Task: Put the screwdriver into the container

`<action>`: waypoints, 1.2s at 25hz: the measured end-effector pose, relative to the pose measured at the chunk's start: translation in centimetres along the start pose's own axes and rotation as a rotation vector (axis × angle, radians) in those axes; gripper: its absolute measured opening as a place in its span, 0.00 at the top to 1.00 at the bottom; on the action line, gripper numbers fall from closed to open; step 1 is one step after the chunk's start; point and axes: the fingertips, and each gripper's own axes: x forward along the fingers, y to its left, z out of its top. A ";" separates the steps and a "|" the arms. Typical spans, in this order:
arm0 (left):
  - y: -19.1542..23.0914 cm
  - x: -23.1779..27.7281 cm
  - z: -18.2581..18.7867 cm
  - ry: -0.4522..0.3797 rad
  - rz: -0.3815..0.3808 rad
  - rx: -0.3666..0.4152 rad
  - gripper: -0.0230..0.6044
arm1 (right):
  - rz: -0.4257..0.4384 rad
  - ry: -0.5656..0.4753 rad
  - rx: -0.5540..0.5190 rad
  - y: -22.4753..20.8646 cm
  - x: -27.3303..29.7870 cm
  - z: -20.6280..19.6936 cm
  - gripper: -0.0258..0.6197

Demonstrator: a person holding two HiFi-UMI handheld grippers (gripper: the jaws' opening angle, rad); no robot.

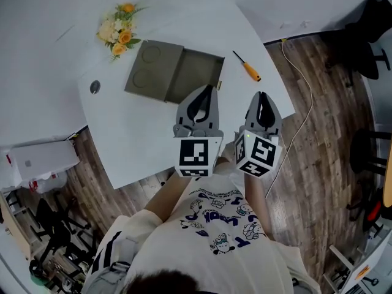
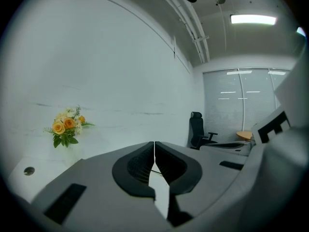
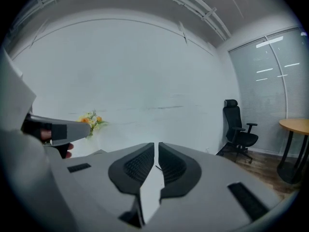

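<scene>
The white table is taking up the upper left of the head view, with wood floor showing past its right and near edges.

The container is lying open on the table. Its lid is folded flat to the left, and the tray is sitting empty.

The person is holding both grippers side by side above the table's near edge, below the container in the head view.
- The left gripper is pointing toward the container's near right corner. In the left gripper view its jaws are meeting at the tips and gripping nothing.
- The right gripper is hanging just beside it. In the right gripper view its jaws are resting together with only a thin slit between them and are gripping nothing.

The flowers are standing beyond the lid, near the table's far left.

The screwdriver is lying on the table, just right of the container and apart from it. Its orange handle is pointing toward the table's right edge. Neither gripper is touching it.
</scene>
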 end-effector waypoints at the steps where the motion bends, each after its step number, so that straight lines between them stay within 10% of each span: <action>1: 0.0 0.6 -0.1 0.005 0.007 0.000 0.93 | 0.004 0.007 -0.005 -0.4 0.7 -0.1 0.89; 30: -0.3 9.6 -6.8 0.175 0.080 -0.052 0.93 | 0.150 0.206 -0.087 -4.3 11.0 -6.5 0.81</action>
